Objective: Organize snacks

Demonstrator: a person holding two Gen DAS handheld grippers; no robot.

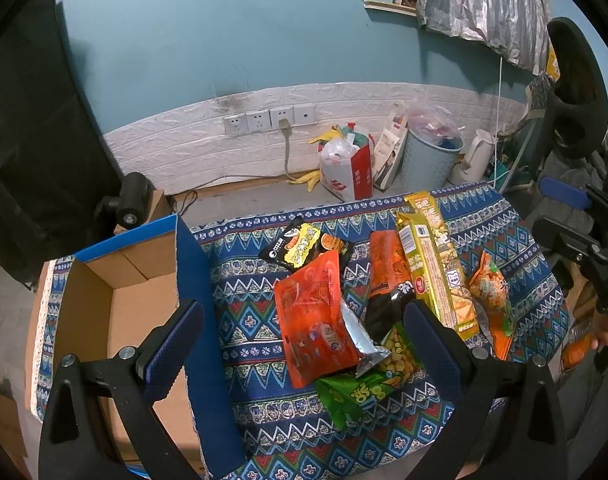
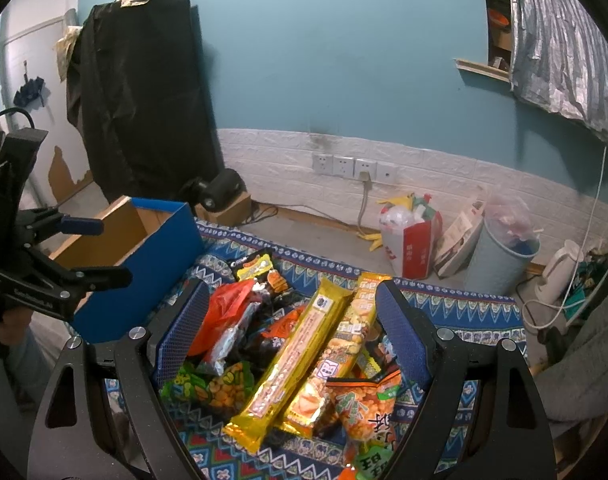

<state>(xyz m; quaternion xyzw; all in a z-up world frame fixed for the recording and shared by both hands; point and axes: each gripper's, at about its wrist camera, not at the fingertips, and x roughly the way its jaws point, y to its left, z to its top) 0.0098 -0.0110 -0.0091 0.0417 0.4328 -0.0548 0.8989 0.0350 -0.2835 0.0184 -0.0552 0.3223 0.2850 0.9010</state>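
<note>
Several snack packs lie on a patterned blue cloth (image 1: pixel 256 300). An orange-red pack (image 1: pixel 315 320) sits between the fingers of my open left gripper (image 1: pixel 304 340), above a green pea pack (image 1: pixel 359 396). A black-and-yellow pack (image 1: pixel 304 246), a dark orange pack (image 1: pixel 387 280), two long gold packs (image 1: pixel 435 272) and an orange bean pack (image 1: pixel 491 296) lie beyond. My right gripper (image 2: pixel 292 336) is open over the gold packs (image 2: pixel 296 356); the green pack (image 2: pixel 212 388) and the orange bean pack (image 2: pixel 363 404) lie beneath. An open blue cardboard box (image 1: pixel 136 288) stands to the left, and shows in the right wrist view (image 2: pixel 144 256).
Behind the cloth, on the floor by the wall, stand a red-and-white bag of rubbish (image 1: pixel 347 172), a pale blue bin (image 1: pixel 431 156) and a white kettle (image 1: pixel 475 156). A black-draped object (image 2: pixel 144 92) stands at the left. A small black camera (image 1: pixel 134 200) sits behind the box.
</note>
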